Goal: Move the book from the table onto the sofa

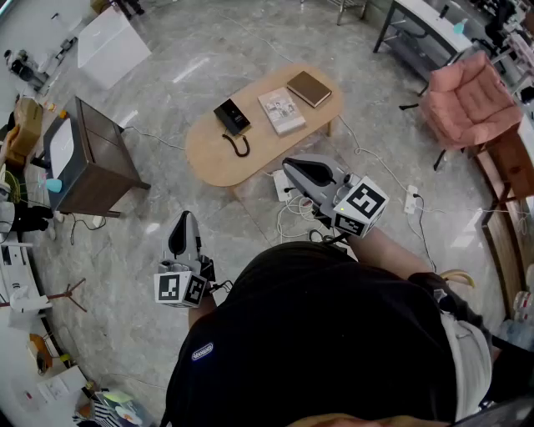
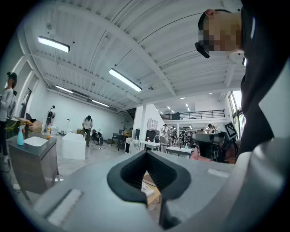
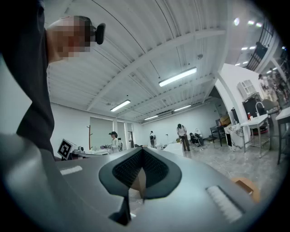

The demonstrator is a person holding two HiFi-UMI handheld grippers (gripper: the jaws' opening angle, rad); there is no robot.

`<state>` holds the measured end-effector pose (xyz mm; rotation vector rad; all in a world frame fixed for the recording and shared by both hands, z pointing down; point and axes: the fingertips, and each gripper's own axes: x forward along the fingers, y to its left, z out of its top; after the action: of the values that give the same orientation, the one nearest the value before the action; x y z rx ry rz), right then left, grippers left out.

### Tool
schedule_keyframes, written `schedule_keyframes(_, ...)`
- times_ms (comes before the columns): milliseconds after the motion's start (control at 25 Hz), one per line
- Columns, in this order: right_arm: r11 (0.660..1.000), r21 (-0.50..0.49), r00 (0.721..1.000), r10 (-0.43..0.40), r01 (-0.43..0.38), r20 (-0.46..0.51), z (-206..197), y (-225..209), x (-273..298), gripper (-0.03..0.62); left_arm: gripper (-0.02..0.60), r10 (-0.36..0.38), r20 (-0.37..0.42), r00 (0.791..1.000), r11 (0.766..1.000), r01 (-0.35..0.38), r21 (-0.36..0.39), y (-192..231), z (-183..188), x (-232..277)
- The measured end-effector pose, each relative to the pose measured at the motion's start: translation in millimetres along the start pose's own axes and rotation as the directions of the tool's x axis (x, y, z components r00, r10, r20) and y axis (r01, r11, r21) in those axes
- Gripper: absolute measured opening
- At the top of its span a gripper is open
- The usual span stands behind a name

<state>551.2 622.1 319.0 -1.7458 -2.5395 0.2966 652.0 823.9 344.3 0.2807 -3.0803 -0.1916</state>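
Two books lie on the oval wooden table (image 1: 209,154) in the head view: a cream book (image 1: 282,110) near the middle and a brown book (image 1: 309,88) at the far end. A pink sofa chair (image 1: 469,102) stands to the table's right. My left gripper (image 1: 187,217) hangs over the floor short of the table, jaws together and empty. Nearer the table's front edge, my right gripper (image 1: 288,164) is also shut on nothing. In the left gripper view a sliver of the table (image 2: 152,192) shows between the closed jaws of the left gripper (image 2: 147,158). The right gripper (image 3: 141,156) looks across the hall.
A black device (image 1: 231,116) with a curled cable lies on the table's left half. A dark cabinet (image 1: 88,154) stands to the left, with a white box (image 1: 111,43) behind it. Cables and a power strip (image 1: 410,200) lie on the floor. A white desk (image 1: 425,25) stands at the back right.
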Motion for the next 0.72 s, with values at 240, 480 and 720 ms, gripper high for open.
schedule_keyframes(240,1.000,-0.006,1.000,-0.002,0.002,-0.004,-0.4,5.5,0.3,0.028,0.000,-0.016,0.009,1.000,1.000,0.016,-0.018,-2.0,3.7,-2.7)
schedule_keyframes(480,1.000,-0.014,1.000,-0.004,0.004,-0.006,-0.4,13.9,4.0,0.028,0.000,-0.007,-0.010,1.000,1.000,0.007,0.000,8.9,-4.1,-10.0)
schedule_keyframes(720,1.000,-0.018,1.000,-0.018,0.018,-0.002,-1.5,23.7,7.6,0.028,0.000,-0.022,-0.004,1.000,1.000,0.022,-0.012,15.4,-4.0,-18.2)
